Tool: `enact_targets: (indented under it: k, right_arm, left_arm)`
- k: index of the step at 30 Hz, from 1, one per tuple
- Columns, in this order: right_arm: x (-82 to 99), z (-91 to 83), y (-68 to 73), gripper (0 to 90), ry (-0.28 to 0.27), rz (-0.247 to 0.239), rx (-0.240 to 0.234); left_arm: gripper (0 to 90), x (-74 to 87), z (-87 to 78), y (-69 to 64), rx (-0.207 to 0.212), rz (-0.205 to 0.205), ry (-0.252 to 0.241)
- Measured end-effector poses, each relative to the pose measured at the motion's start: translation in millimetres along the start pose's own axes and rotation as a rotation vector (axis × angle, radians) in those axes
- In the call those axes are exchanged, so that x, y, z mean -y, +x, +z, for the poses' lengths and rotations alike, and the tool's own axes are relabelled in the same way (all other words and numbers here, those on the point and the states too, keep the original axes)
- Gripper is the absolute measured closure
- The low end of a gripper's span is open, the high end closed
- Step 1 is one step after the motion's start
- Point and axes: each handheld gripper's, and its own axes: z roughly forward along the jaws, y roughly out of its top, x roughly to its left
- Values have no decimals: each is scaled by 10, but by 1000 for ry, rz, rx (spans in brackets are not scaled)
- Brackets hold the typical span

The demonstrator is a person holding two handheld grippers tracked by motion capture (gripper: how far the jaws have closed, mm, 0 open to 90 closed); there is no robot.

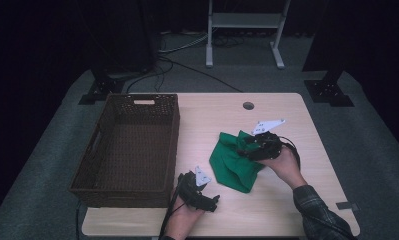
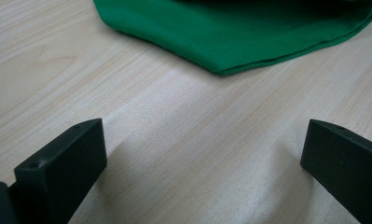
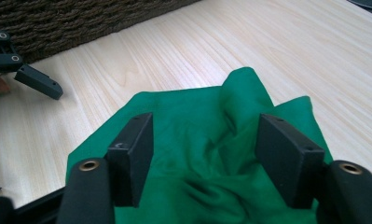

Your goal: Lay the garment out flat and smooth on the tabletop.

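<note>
My right gripper [image 3: 200,158] hangs over the green cloth [image 1: 235,160] at centre right of the high view, jaws apart astride a rumpled fold, gripping nothing; next I close on it. Left gripper [image 2: 197,158] waits released, lower centre

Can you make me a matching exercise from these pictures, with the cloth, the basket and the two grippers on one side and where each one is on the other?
1. green cloth
2. basket
3. left gripper
4. right gripper

A. at the table's left side
B. open, above bare wood
C. crumpled in the middle of the table
D. open, jaws either side of rumpled cloth

Pairs: 1-C, 2-A, 3-B, 4-D
</note>
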Motion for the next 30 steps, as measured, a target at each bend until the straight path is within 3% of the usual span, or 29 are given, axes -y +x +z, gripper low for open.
enact_targets:
  k: [30]
  right_arm:
    - [-179,388,74,472,57,-11,-31]
  left_arm:
    - [0,0,0,-3,4,4,0]
